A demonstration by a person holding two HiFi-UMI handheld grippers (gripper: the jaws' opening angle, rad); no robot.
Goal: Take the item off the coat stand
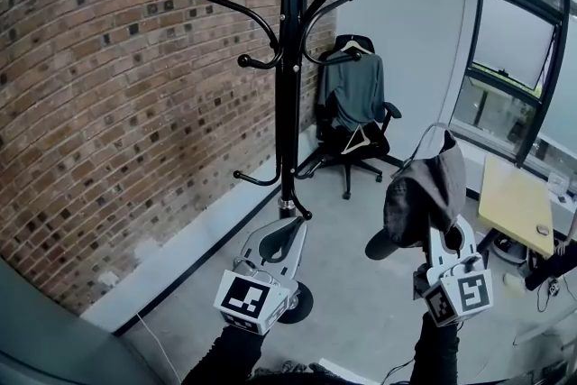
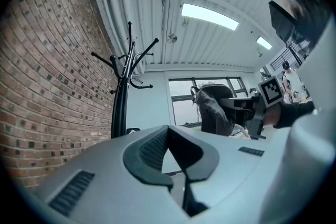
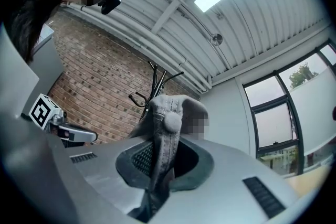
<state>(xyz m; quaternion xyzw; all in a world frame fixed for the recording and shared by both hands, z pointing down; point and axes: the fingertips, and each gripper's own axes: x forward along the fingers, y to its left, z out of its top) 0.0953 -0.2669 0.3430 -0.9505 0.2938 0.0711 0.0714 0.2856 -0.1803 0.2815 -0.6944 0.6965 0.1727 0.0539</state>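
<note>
A corner of a room with a brick wall and an office chair

The brick wall (image 1: 108,104) fills the left side and meets a plain white wall (image 1: 406,13) at the corner. In front of this corner stands a black office chair (image 1: 371,149) on a wheeled base. A grey-green shirt (image 1: 353,90) hangs on a hanger over its back, and one more hanger (image 1: 356,140) lies on the seat. At the right is a large window (image 1: 514,59) with a dark frame, and below it a light wooden table (image 1: 516,203) with a few small things on it. The floor (image 1: 352,284) is pale grey. Long lights (image 2: 210,17) shine on the ribbed ceiling.
</note>
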